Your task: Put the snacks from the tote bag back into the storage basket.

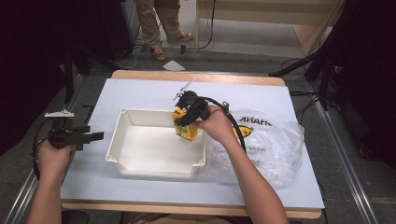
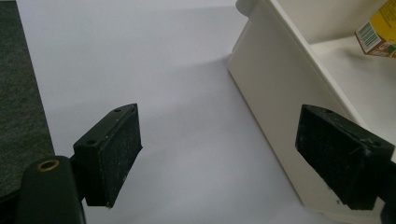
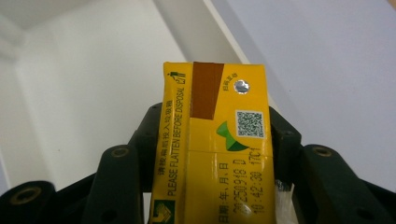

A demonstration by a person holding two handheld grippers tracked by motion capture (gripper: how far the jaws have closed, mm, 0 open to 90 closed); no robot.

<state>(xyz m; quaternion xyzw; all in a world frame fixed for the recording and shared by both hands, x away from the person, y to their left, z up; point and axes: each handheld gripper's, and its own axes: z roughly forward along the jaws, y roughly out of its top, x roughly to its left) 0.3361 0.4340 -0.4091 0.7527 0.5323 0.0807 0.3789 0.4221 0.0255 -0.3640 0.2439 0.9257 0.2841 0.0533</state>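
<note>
A yellow drink carton (image 1: 185, 129) (image 3: 215, 144) hangs over the far right corner of the white tray (image 1: 140, 164) (image 3: 56, 93), with my right gripper (image 1: 183, 120) (image 3: 212, 140) shut on its two sides. In the left gripper view a corner of the carton (image 2: 377, 32) shows above the tray's floor. My left gripper (image 1: 95, 136) (image 2: 233, 158) stands open over the table left of the tray (image 2: 275, 88), with nothing between its pads (image 2: 116, 154).
A crumpled clear plastic bag (image 1: 271, 144) with black lettering lies right of the tray, under my right forearm. The table top (image 1: 140, 93) is a pale sheet on a wooden board. A person's legs (image 1: 159, 23) stand beyond the far edge. Dark tripod stands flank the table.
</note>
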